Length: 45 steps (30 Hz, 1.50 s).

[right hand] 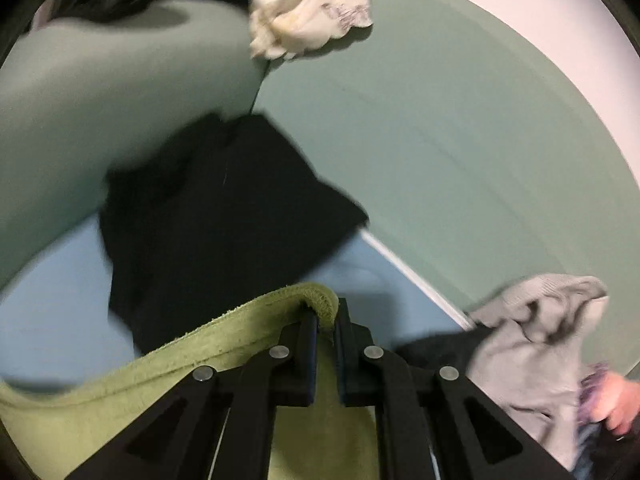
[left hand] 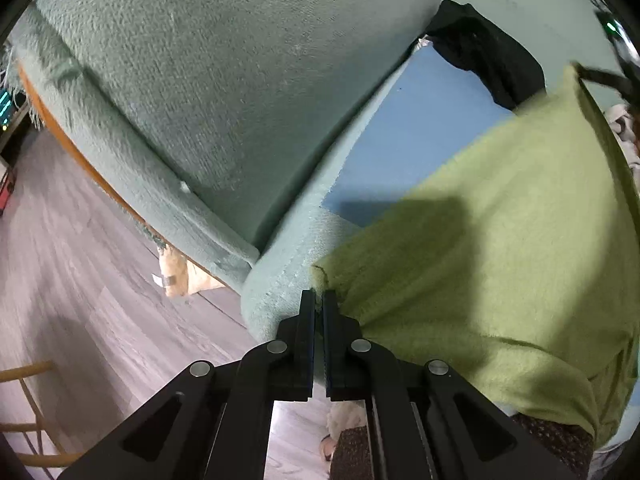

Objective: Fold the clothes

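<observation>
A light green fuzzy cloth (left hand: 500,248) is stretched over the blue seat sheet (left hand: 416,136) of a teal sofa. My left gripper (left hand: 319,300) is shut on one corner of the green cloth by the seat's front edge. My right gripper (right hand: 327,312) is shut on another corner of the same green cloth (right hand: 180,364), whose hem folds over its fingertips. A black garment (right hand: 224,216) lies on the blue sheet (right hand: 48,292) just beyond the cloth, and shows in the left wrist view (left hand: 488,56) too.
The teal sofa armrest (left hand: 208,92) rises left of the seat, the backrest (right hand: 440,128) behind it. A cream garment (right hand: 308,4) hangs over the backrest. A grey garment (right hand: 532,344) lies crumpled at the right. Grey wood floor (left hand: 80,272) and a wooden chair (left hand: 28,412) are at the left.
</observation>
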Tool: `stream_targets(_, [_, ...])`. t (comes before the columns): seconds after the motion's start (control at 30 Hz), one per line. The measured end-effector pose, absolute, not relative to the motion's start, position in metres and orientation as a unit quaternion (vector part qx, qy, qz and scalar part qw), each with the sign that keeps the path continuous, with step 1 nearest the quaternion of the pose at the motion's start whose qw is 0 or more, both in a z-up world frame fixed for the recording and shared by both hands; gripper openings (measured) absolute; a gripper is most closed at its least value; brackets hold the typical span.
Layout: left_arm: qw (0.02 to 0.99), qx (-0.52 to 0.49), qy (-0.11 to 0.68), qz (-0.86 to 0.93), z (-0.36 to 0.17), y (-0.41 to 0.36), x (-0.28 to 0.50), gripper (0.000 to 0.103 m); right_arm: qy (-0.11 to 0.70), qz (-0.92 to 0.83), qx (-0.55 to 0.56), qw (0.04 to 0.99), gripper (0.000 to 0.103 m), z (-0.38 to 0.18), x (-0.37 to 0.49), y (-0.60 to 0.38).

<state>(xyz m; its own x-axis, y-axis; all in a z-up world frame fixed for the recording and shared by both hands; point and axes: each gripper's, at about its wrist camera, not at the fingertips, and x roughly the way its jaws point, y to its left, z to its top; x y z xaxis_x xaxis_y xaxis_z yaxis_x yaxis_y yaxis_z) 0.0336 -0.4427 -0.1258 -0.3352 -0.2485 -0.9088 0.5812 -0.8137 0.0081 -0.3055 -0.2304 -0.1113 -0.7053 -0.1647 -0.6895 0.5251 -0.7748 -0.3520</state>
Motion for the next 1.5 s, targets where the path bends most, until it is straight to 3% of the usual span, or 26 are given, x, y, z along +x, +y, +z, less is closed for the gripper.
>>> stream_targets(0.23, [0.295, 0.506, 0.104, -0.804, -0.136, -0.429, 0.003, 0.003, 0.212, -0.922, 0.266, 0.186, 0.01, -0.105, -0.335, -0.303])
stream_targets(0.3, [0.31, 0.507, 0.071, -0.801, -0.143, -0.419, -0.004, 0.003, 0.212, -0.914, 0.302, 0.168, 0.032, -0.129, -0.349, -0.305])
stream_targets(0.37, [0.318, 0.503, 0.053, -0.802, -0.145, -0.413, -0.006, 0.004, 0.194, -0.904, 0.348, 0.154, 0.068, -0.152, -0.366, -0.294])
stream_targets(0.43, [0.317, 0.499, 0.055, -0.805, -0.144, -0.412, -0.004, 0.005, 0.109, -0.892, 0.408, 0.163, 0.077, -0.158, -0.385, -0.25])
stream_targets(0.53, [0.316, 0.492, 0.1, -0.805, -0.14, -0.422, 0.003, 0.016, -0.05, -0.869, 0.455, 0.19, 0.075, -0.146, -0.393, -0.154])
stream_targets(0.6, [0.327, 0.488, 0.132, -0.798, -0.139, -0.431, 0.008, 0.037, -0.104, -0.852, 0.468, 0.21, 0.073, -0.132, -0.377, -0.081])
stream_targets(0.67, [0.325, 0.483, 0.172, -0.795, -0.143, -0.438, 0.013, 0.037, -0.031, -0.857, 0.47, 0.21, 0.072, -0.122, -0.344, -0.038])
stream_targets(0.7, [0.323, 0.48, 0.192, -0.793, -0.146, -0.442, 0.017, 0.037, 0.043, -0.86, 0.468, 0.199, 0.073, -0.121, -0.319, -0.022])
stream_targets(0.77, [0.326, 0.478, 0.214, -0.787, -0.15, -0.445, 0.021, 0.038, 0.157, -0.851, 0.467, 0.18, 0.082, -0.134, -0.288, -0.008])
stream_targets(0.83, [0.337, 0.48, 0.221, -0.779, -0.153, -0.446, 0.023, 0.039, 0.252, -0.829, 0.472, 0.165, 0.082, -0.155, -0.255, 0.003])
stream_targets(0.93, [0.358, 0.489, 0.196, -0.771, -0.152, -0.448, 0.02, 0.044, 0.273, -0.809, 0.488, 0.182, 0.081, -0.179, -0.23, 0.009])
stream_targets(1.0, [0.367, 0.496, 0.18, -0.766, -0.152, -0.448, 0.022, 0.046, 0.268, -0.813, 0.485, 0.18, 0.05, -0.186, -0.226, 0.007])
stream_targets(1.03, [0.368, 0.5, 0.178, -0.764, -0.152, -0.448, 0.022, 0.046, 0.261, -0.818, 0.487, 0.162, 0.01, -0.187, -0.231, 0.006])
stream_targets(1.13, [0.366, 0.506, 0.19, -0.757, -0.149, -0.449, 0.024, 0.046, 0.186, -0.848, 0.483, 0.115, 0.011, -0.165, -0.259, 0.02])
stream_targets(1.3, [0.375, 0.507, 0.188, -0.753, -0.152, -0.444, 0.023, 0.046, 0.141, -0.89, 0.429, 0.061, 0.012, -0.117, -0.305, 0.036])
stream_targets(1.43, [0.39, 0.51, 0.151, -0.752, -0.153, -0.431, 0.018, 0.046, 0.098, -0.888, 0.45, -0.001, 0.034, -0.126, -0.342, 0.061])
stream_targets(1.5, [0.392, 0.514, 0.131, -0.752, -0.154, -0.426, 0.017, 0.046, 0.035, -0.893, 0.447, 0.019, 0.038, -0.118, -0.332, 0.078])
